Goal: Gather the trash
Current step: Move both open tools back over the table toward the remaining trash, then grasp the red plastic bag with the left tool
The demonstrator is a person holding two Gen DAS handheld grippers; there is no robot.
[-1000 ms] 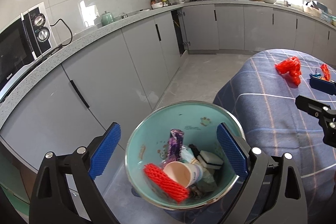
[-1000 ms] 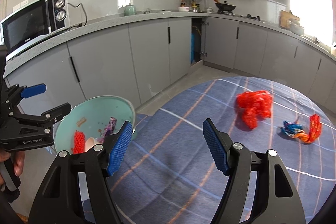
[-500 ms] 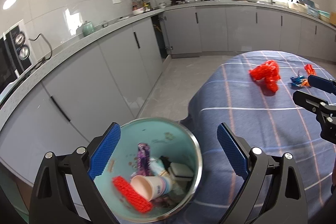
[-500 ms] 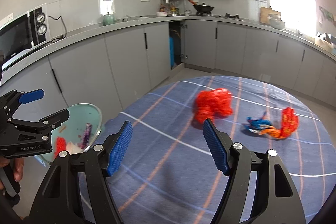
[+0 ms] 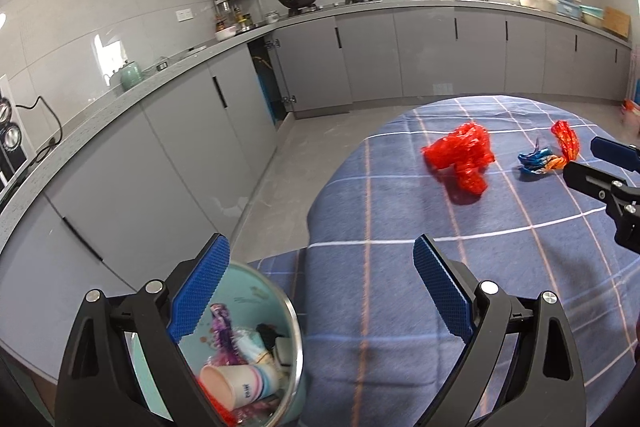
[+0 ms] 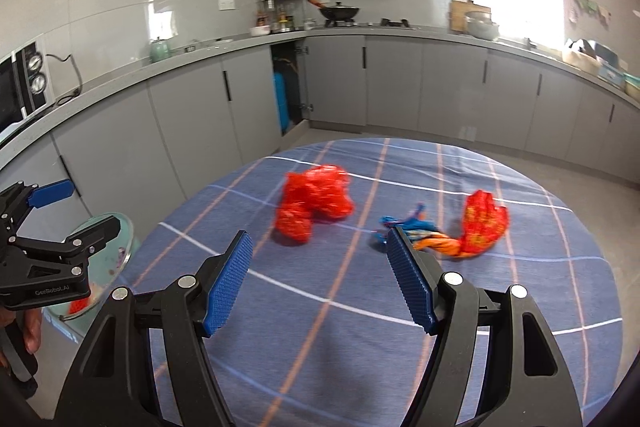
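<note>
Both claws have been swung off the bin and toward the tabletop [image 6: 540, 307] since a sec ago; the red bag [image 6: 314, 205] and the wrapper [image 6: 460, 231], once far off, are now centred ahead. Right claw [image 6: 320, 281]: pads apart, nothing between. Left claw [image 5: 320, 291]: also apart, empty. Both trash pieces lie on the cloth, near each other, not touching. Likely next: a pickup, prob. the bag. Bin contents, incl. a paper cup [image 5: 236, 385], are shown only by the left view; the bin [image 5: 294, 323] is seen just beside the tabletop.
</note>
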